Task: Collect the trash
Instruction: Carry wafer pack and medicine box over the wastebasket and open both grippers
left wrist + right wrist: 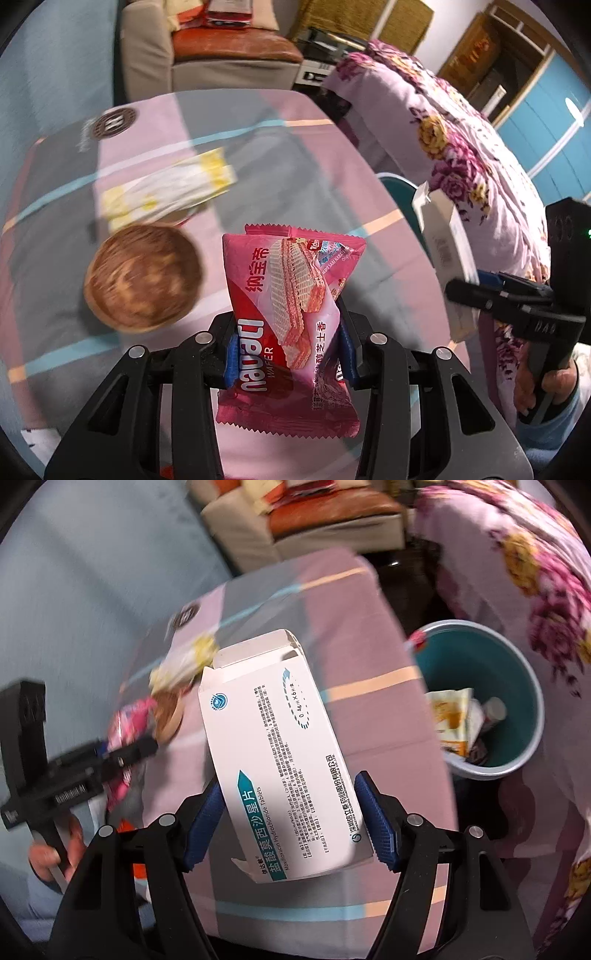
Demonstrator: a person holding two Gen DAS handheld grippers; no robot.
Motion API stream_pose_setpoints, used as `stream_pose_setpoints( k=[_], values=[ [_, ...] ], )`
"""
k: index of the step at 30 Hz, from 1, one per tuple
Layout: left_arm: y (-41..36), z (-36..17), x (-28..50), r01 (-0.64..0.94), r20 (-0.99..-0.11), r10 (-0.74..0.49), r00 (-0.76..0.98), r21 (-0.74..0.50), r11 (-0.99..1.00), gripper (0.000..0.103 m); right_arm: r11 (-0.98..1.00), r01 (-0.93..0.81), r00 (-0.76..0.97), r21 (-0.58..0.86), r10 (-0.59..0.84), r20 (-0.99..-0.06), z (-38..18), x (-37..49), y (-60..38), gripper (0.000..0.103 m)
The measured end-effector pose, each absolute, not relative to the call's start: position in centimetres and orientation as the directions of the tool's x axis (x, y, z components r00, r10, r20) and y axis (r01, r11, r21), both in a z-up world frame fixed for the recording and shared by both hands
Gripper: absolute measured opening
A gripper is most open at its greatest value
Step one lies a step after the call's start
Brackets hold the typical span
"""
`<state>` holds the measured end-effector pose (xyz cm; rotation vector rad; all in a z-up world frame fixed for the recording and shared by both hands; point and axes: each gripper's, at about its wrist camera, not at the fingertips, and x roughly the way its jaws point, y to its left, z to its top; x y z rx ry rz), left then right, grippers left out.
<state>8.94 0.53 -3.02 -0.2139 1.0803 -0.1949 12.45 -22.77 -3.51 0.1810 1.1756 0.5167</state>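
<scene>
My left gripper (pixel 288 350) is shut on a pink wafer wrapper (pixel 291 295) and holds it above the table. My right gripper (pixel 291 812) is shut on a white medicine box (pixel 273 753) with its top flap open, held above the table's right part. The box (pixel 443 251) and right gripper (pixel 480 295) also show at the right of the left wrist view. The left gripper with the pink wrapper (pixel 125 731) shows at the left of the right wrist view. A teal trash bin (pixel 517 664) stands on the floor right of the table, with wrappers and a bottle inside.
On the table with a pink and grey cloth (pixel 295 155) lie a yellow-white wrapper (pixel 166 188), a round wooden lid (pixel 144 277) and a dark round coaster (pixel 114 122). A floral quilt (pixel 461 147) is at the right. A sofa (pixel 229 48) stands behind.
</scene>
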Motion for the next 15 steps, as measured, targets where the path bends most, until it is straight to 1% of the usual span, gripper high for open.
stream_pose_setpoints(
  k=[3, 6, 15],
  values=[
    [-1.6, -2.7, 10.2, 0.087, -0.852, -0.266, 0.451, -0.255, 0.963, 0.042, 0.878, -0.243, 0.33, 0.413, 0.475, -0.816, -3.2, 13.1, -25.3, 0.067],
    [-4.1, -2.3, 11.6, 0.128, -0.852, -0.273, 0.447, -0.241, 0.962, 0.042, 0.903, -0.208, 0.393, 0.377, 0.43, -0.813, -2.5, 13.6, -27.6, 0.067],
    [-12.0, -2.5, 16.4, 0.238, -0.862, -0.3, 0.408, -0.217, 0.947, 0.042, 0.904, -0.077, 0.487, 0.42, 0.402, -0.776, -2.2, 15.7, -35.3, 0.067]
  ],
)
